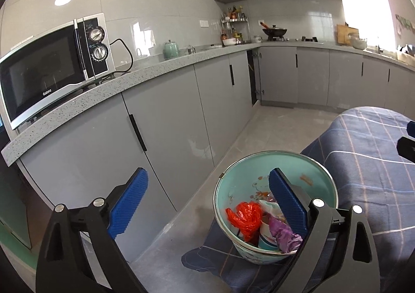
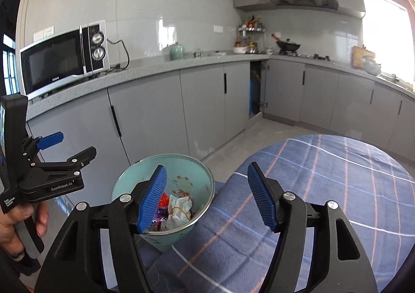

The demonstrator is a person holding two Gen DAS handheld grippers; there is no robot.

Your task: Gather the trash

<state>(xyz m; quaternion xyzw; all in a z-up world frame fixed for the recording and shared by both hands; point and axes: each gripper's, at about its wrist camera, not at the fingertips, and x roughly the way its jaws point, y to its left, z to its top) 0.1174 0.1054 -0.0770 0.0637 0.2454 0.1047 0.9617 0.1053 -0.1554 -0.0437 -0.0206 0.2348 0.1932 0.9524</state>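
Observation:
A teal trash bucket (image 1: 315,173) stands on the floor beside a table with a blue plaid cloth (image 1: 363,152). Inside lie a red plastic bag (image 1: 246,217), a purple wrapper (image 1: 281,236) and crumpled white paper (image 2: 179,208). My left gripper (image 1: 207,202) is open and empty, held above and left of the bucket. My right gripper (image 2: 207,197) is open and empty, above the bucket's (image 2: 124,184) right rim and the cloth (image 2: 337,176). The left gripper also shows in the right wrist view (image 2: 66,147), open.
A grey counter (image 1: 145,72) with cabinets runs along the wall, bearing a microwave (image 1: 52,69) and a green jar (image 1: 171,49). A wok (image 1: 274,31) sits on the stove at the far corner. One cabinet door (image 2: 255,90) stands open.

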